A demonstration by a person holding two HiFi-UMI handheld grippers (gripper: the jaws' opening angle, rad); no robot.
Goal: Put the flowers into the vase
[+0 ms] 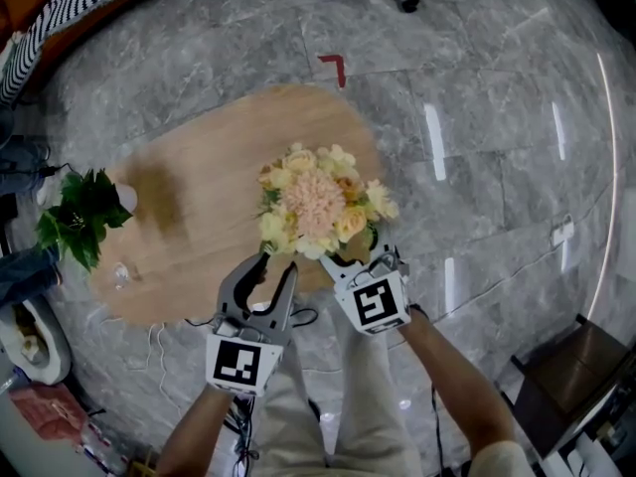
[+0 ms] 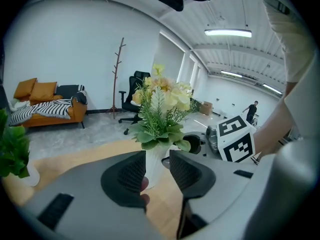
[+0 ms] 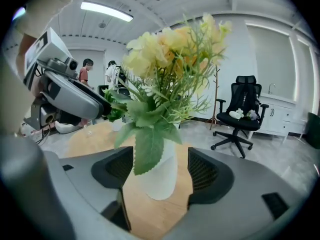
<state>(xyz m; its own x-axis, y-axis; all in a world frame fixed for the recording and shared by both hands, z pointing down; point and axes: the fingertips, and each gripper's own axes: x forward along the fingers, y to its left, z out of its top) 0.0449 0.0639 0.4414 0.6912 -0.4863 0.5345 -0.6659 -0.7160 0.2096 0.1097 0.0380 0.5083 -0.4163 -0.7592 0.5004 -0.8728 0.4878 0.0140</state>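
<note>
A bouquet of cream and peach flowers (image 1: pixel 316 202) stands in a white vase (image 3: pixel 160 176) on the oval wooden table (image 1: pixel 199 217), near its front right edge. In the head view the blooms hide most of the vase. My right gripper (image 1: pixel 356 261) is open wide, its jaws on either side of the vase with a gap on each side (image 3: pixel 161 156). My left gripper (image 1: pixel 270 266) is just left of the bouquet, also open. Its jaws frame the vase (image 2: pixel 154 166) from a short way off, with nothing pressed between them (image 2: pixel 157 155).
A green potted plant (image 1: pixel 79 217) and a small clear glass (image 1: pixel 121 274) sit at the table's left end. Grey stone floor surrounds the table, with a red tape mark (image 1: pixel 333 66). A black office chair (image 3: pixel 240 119) and an orange sofa (image 2: pixel 47 106) stand farther off.
</note>
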